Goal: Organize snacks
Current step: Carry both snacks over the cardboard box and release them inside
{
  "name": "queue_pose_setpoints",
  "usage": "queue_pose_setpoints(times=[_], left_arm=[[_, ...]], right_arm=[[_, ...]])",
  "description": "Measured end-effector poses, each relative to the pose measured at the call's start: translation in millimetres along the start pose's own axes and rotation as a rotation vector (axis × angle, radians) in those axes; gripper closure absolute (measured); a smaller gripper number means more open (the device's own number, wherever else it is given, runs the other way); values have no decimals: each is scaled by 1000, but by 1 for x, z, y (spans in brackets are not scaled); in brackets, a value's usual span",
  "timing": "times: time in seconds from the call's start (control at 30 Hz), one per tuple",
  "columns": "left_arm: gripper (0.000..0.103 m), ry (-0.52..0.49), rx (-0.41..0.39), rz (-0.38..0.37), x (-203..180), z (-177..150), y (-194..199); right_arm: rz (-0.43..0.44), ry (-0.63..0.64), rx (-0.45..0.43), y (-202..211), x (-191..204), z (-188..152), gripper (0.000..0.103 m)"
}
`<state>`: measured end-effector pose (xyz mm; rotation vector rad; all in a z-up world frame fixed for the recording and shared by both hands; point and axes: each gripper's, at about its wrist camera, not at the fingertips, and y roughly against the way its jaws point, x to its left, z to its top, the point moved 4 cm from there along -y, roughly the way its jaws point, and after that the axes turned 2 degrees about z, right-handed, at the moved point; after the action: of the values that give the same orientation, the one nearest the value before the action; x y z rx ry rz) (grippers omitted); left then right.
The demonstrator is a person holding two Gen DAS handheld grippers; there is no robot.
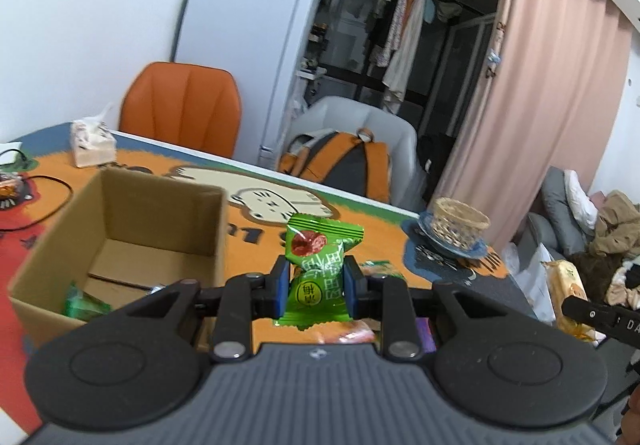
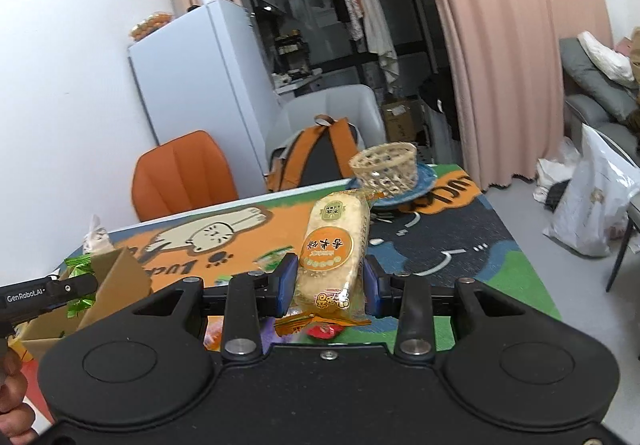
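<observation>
My left gripper (image 1: 316,291) is shut on a green candy packet (image 1: 320,265) and holds it above the table, just right of an open cardboard box (image 1: 120,241). A green packet (image 1: 82,303) lies inside the box. My right gripper (image 2: 330,285) is shut on a yellow rice-cracker packet (image 2: 334,253), held upright above the table. The cracker packet also shows at the right edge of the left wrist view (image 1: 566,285). The box (image 2: 116,277) and the left gripper's green packet (image 2: 80,265) show at the left of the right wrist view. More wrapped snacks (image 2: 324,331) lie under the right gripper.
The table has an orange cartoon-cat mat (image 1: 256,201). A woven basket (image 1: 460,223) on a blue plate stands at the far right corner. A tissue pack (image 1: 92,143) and a black cable (image 1: 48,201) lie at the far left. An orange chair (image 1: 182,109) and a backpack (image 1: 340,161) stand behind.
</observation>
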<state>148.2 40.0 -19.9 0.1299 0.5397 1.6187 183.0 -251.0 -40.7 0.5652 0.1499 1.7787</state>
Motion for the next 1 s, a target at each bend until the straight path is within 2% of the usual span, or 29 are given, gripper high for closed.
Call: queue_pose_setpoints(times=[0.47, 0.67, 1.0], left_arm=[[77, 48, -67, 138, 60, 22, 18], [77, 65, -61, 183, 79, 26, 12], [77, 89, -61, 241, 106, 34, -2]], right_arm=[[161, 43, 20, -32, 65, 8, 67], [229, 63, 30, -46, 91, 10, 67], [284, 99, 54, -68, 127, 10, 67]])
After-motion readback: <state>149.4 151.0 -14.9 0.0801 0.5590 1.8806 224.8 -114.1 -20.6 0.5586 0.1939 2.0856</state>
